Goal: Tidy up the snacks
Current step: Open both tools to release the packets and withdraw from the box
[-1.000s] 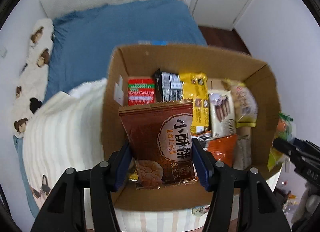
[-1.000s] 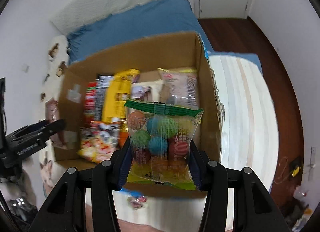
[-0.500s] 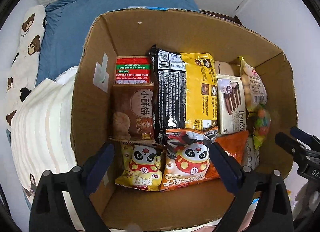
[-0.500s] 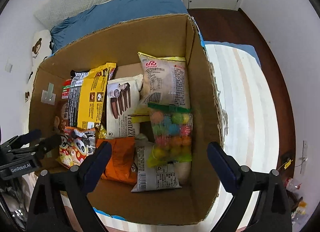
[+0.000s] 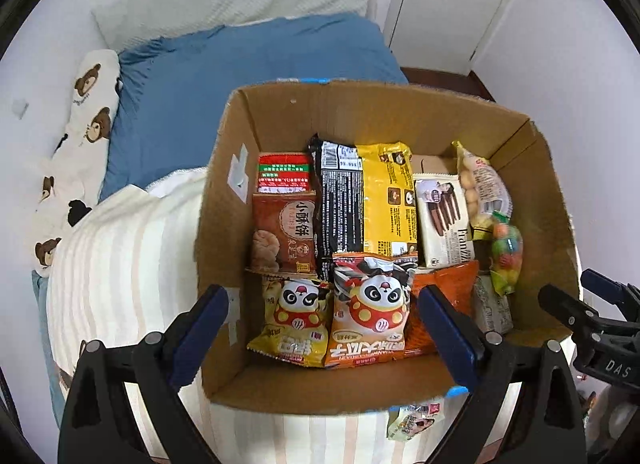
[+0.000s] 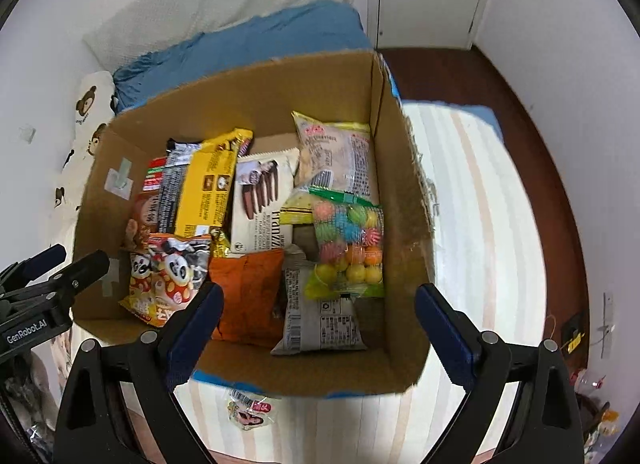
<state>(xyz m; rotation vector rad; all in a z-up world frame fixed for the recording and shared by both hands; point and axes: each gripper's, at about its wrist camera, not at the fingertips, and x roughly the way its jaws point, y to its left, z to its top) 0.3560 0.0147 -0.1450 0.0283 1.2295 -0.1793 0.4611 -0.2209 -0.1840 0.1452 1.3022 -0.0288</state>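
Both my claws hang spread wide and empty above the cardboard box [image 5: 224, 200], which sits on the striped blanket [image 5: 120, 264] of the bed. My left claw [image 5: 324, 328] is over the near left part of the box, above the two panda snack bags [image 5: 370, 312] lying side by side at the front. Just behind them the brown biscuit packet [image 5: 286, 232] lies flat against the left wall, with the red and green pack [image 5: 284, 176] beyond it. Next along are the black packet [image 5: 340, 200] and the yellow packet [image 5: 388, 200], then the white wafer pack [image 5: 442, 220]. My right claw [image 6: 318, 326] is over the near right part, above the orange bag [image 6: 248, 296] and the grey packet [image 6: 320, 316]. The bag of coloured candy balls [image 6: 348, 248] lies on top of that grey packet, near the right wall, overlapping the pale puff bag [image 6: 336, 156] behind it. One small wrapped snack [image 6: 250, 412] lies on the blanket outside the box, just in front of its near wall.
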